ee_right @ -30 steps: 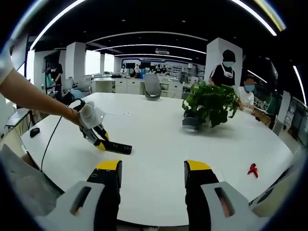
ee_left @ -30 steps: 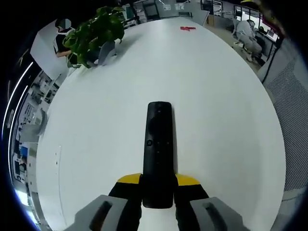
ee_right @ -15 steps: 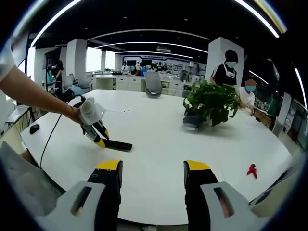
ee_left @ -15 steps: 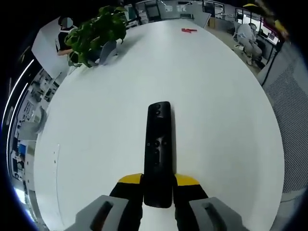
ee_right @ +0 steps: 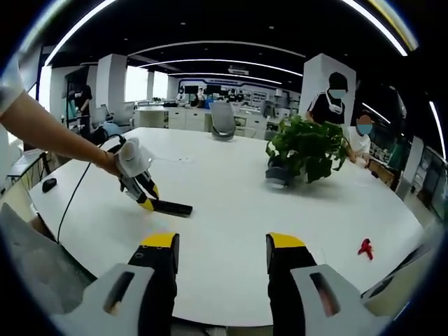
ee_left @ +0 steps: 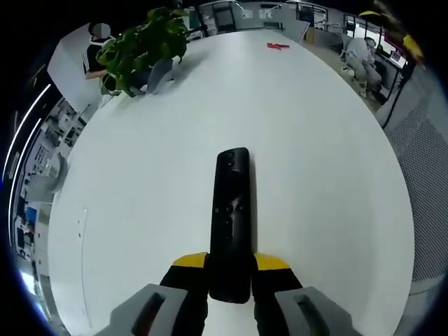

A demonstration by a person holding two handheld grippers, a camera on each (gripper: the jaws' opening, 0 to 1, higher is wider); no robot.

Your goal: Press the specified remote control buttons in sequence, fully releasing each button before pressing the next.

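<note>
Compared with a second ago, the long black plastic remote control (ee_left: pixel 231 224) has rolled in the left gripper (ee_left: pixel 230 264), so its round buttons now face the camera. It also sits slightly farther from the right gripper's camera. The left gripper remains clamped on the near end of the remote control, yellow-tipped jaws touching both long sides. The remote control lies flat on the round white table (ee_left: pixel 329 161), toward the edge nearest the person, well apart from the far edge.

In the right gripper view, a bare forearm reaches in from the left. The hand (ee_right: pixel 114 162) holds the left gripper tilted down onto the table. The right gripper (ee_right: pixel 219 243) hovers over the near table edge, jaws wide apart, holding nothing.

That view shows a dark cable (ee_right: pixel 70 208) trailing toward the table's left edge. Both views show the leafy green potted plant (ee_right: pixel 306 154) and a small red object (ee_right: pixel 365 247) near the table's far edges.
</note>
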